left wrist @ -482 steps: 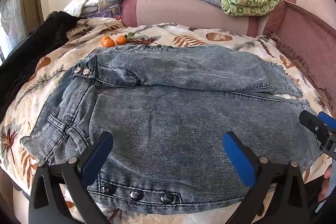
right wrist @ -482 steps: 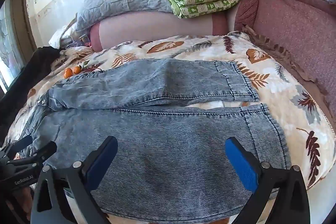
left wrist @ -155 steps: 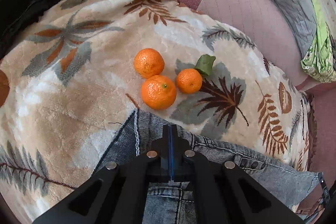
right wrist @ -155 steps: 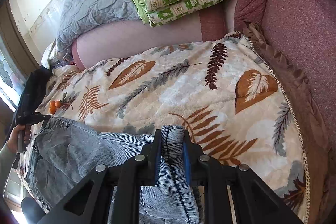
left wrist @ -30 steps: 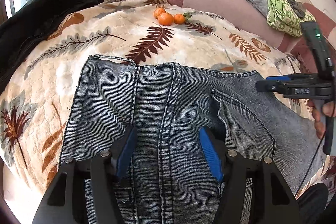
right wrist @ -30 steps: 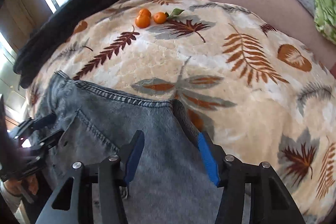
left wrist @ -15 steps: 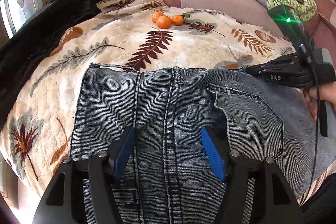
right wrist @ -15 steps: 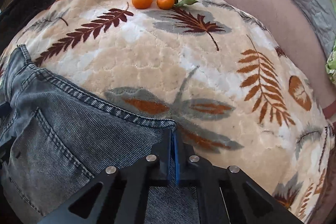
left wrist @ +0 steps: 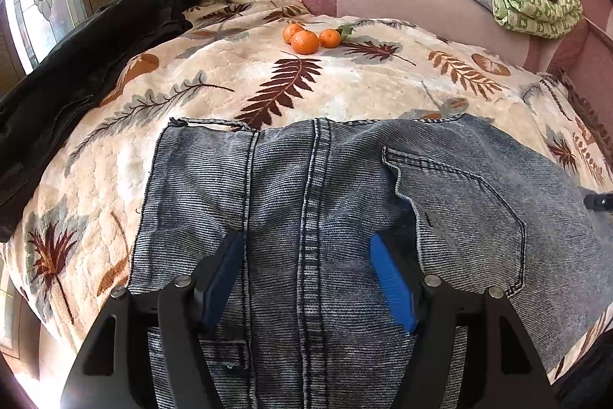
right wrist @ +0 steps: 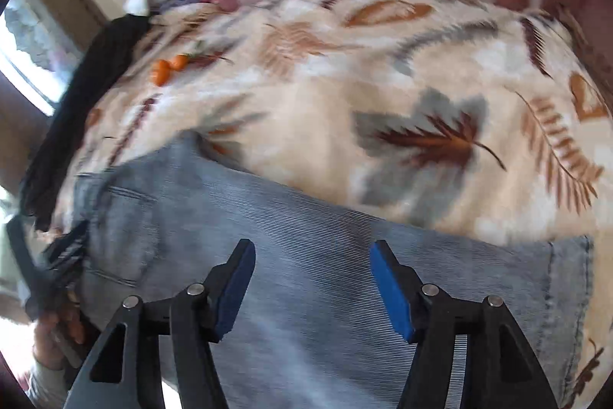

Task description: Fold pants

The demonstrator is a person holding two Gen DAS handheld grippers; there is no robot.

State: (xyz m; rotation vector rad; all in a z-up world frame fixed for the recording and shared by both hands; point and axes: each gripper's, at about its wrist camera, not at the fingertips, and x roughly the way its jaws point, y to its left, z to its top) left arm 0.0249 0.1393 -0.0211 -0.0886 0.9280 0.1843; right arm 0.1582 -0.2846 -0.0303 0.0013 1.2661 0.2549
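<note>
Pants: ribbed, faded blue denim, flat on plush leaf-patterned blanket

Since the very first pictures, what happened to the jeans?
The jeans lay spread with both legs apart; now they are folded lengthwise, one leg over the other, back pocket up. The right gripper, clamped on their edge half a second ago, has just opened and let go. The left gripper hovers open above them. The tangerines stayed put.
</note>
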